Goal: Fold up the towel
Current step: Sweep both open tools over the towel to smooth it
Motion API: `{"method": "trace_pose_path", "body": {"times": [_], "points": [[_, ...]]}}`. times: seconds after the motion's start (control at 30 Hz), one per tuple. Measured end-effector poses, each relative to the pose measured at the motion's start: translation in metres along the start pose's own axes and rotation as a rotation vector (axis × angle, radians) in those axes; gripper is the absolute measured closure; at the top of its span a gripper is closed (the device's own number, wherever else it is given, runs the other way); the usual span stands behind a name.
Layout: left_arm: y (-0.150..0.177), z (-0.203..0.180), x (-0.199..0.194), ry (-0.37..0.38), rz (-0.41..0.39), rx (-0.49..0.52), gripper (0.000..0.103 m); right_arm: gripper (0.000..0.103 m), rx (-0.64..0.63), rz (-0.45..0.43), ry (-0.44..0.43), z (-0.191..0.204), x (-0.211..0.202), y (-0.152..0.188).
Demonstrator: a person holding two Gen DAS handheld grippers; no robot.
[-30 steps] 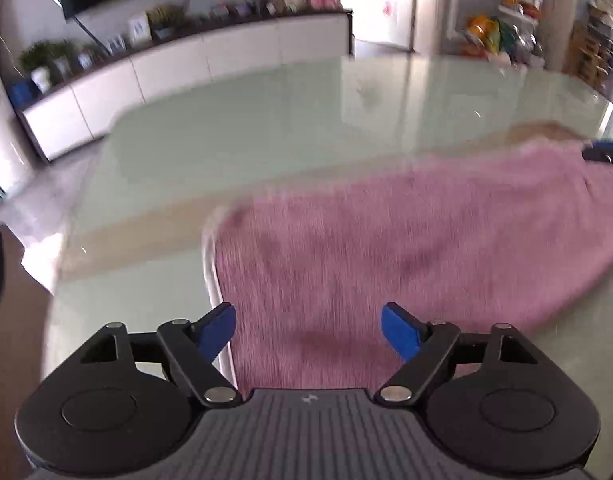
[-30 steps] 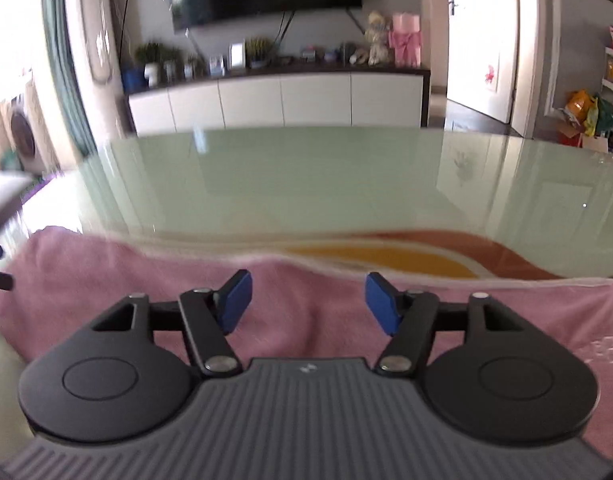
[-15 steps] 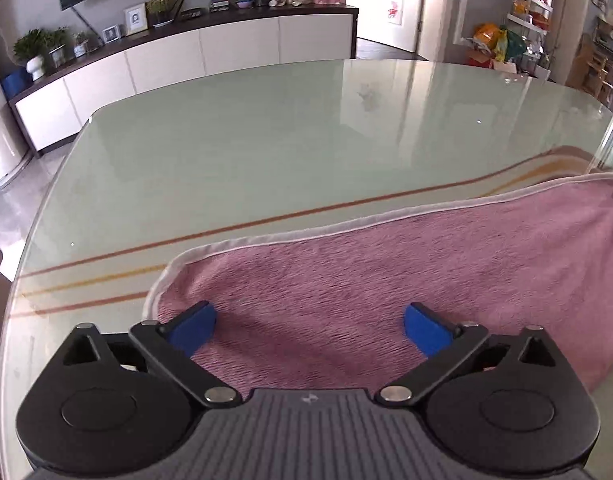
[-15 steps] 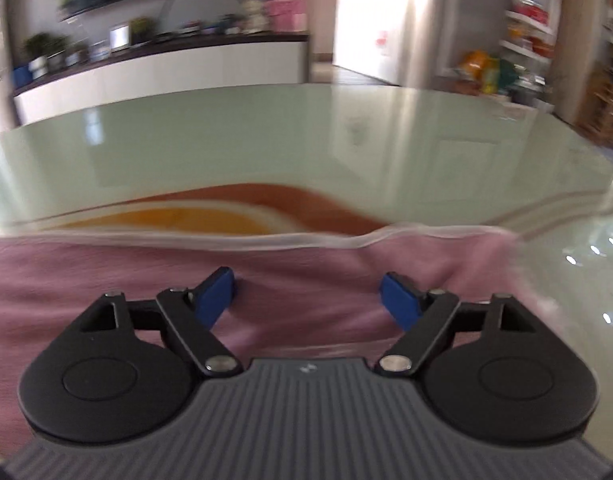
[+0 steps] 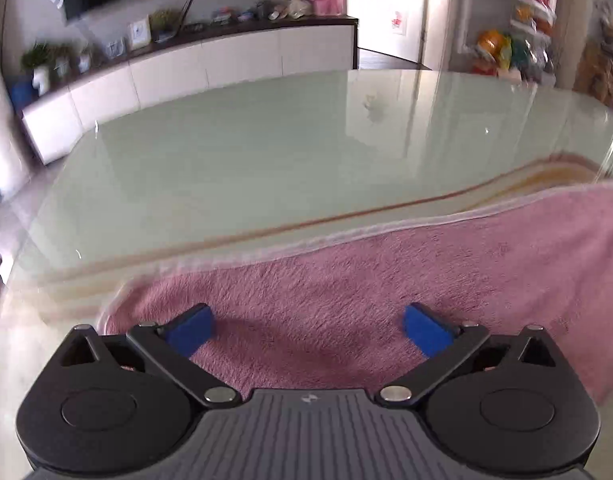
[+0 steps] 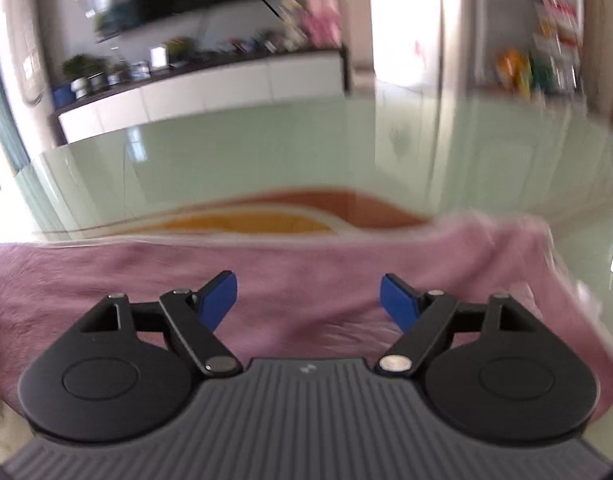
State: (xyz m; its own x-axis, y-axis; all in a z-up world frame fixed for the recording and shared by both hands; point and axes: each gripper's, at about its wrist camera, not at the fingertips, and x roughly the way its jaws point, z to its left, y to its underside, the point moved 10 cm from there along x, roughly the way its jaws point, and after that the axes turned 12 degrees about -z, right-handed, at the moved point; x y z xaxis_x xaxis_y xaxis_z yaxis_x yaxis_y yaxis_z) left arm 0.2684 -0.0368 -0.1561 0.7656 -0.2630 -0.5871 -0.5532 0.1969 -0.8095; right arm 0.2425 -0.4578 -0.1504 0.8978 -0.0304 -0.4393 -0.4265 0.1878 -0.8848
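A pink towel [image 5: 386,292] with a pale hem lies spread along the near side of a green glass table [image 5: 266,160]. My left gripper [image 5: 308,330] is open with its blue fingertips over the towel's left end, near the left corner. The towel also shows in the right wrist view [image 6: 306,268]. My right gripper [image 6: 308,298] is open over the towel's right end, whose far right corner looks slightly raised and blurred. Neither gripper holds anything.
The table [image 6: 266,148] stretches far ahead, with an orange and brown curved pattern [image 6: 266,216] just past the towel. A white sideboard [image 5: 186,68] with plants and frames stands beyond the table's far edge. The table's left edge is near the left gripper.
Both grippers stay open. The left gripper has settled low over the towel's left end after swinging across. The right gripper has shifted toward the towel's right end, and its view is blurred by motion.
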Motion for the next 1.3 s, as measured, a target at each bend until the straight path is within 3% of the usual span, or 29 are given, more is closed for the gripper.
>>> {"method": "trace_pose_path", "body": {"times": [0.1,0.13,0.23,0.37,0.47,0.5,0.57,0.7,0.77,0.83,0.9,0.97,1.03,1.1,1.2,1.27,1.3], "points": [[0.003,0.011,-0.002,0.003,-0.004,0.010,0.000,0.050,0.059,-0.002,-0.066,-0.038,-0.004,-0.009],[0.004,0.015,-0.002,-0.001,-0.001,0.005,0.000,0.053,0.085,-0.002,-0.052,-0.057,-0.002,-0.014],[0.005,0.021,-0.003,-0.014,0.000,-0.003,0.000,0.050,0.101,-0.031,0.098,-0.100,-0.008,-0.029],[0.011,0.026,-0.010,-0.057,0.005,-0.010,0.000,0.026,0.160,-0.132,-0.012,-0.088,-0.051,-0.039],[0.012,0.027,-0.015,-0.073,-0.004,-0.005,0.000,0.026,0.067,-0.074,-0.131,-0.057,-0.073,-0.016],[0.012,0.028,-0.016,-0.071,-0.007,-0.014,0.000,0.026,0.028,-0.044,-0.131,-0.054,-0.074,-0.007],[0.013,0.032,-0.018,-0.066,-0.013,-0.028,0.000,0.028,-0.090,0.041,-0.073,-0.056,-0.072,0.017],[0.017,0.035,-0.025,-0.071,-0.032,-0.030,0.000,0.030,-0.143,0.031,0.007,-0.086,-0.077,0.023],[0.020,0.037,-0.030,-0.082,-0.035,-0.036,0.000,0.032,-0.209,0.026,0.138,-0.099,-0.080,0.012],[0.023,0.039,-0.035,-0.094,-0.035,-0.041,0.000,0.032,-0.211,-0.037,0.135,-0.096,-0.087,0.000],[0.022,0.039,-0.041,-0.123,-0.031,-0.045,0.001,0.032,-0.169,-0.070,0.049,-0.078,-0.091,-0.002],[0.020,0.036,-0.048,-0.150,-0.030,-0.049,0.011,0.030,-0.177,-0.065,0.002,-0.055,-0.087,0.006],[0.011,0.017,-0.062,-0.125,-0.066,-0.037,0.011,0.029,-0.205,-0.018,0.012,-0.040,-0.085,0.022],[0.009,-0.002,-0.072,-0.091,-0.089,-0.009,0.005,0.027,-0.215,0.020,0.027,-0.045,-0.085,0.033],[0.025,-0.022,-0.077,-0.069,-0.064,0.072,0.005,0.015,-0.178,0.045,0.074,-0.063,-0.092,0.043],[0.042,-0.017,-0.079,-0.073,-0.050,0.056,0.000,0.010,-0.154,0.066,0.133,-0.084,-0.098,0.042],[0.046,-0.009,-0.081,-0.068,-0.044,-0.001,0.000,0.010,-0.150,0.070,0.154,-0.091,-0.101,0.039]]}}
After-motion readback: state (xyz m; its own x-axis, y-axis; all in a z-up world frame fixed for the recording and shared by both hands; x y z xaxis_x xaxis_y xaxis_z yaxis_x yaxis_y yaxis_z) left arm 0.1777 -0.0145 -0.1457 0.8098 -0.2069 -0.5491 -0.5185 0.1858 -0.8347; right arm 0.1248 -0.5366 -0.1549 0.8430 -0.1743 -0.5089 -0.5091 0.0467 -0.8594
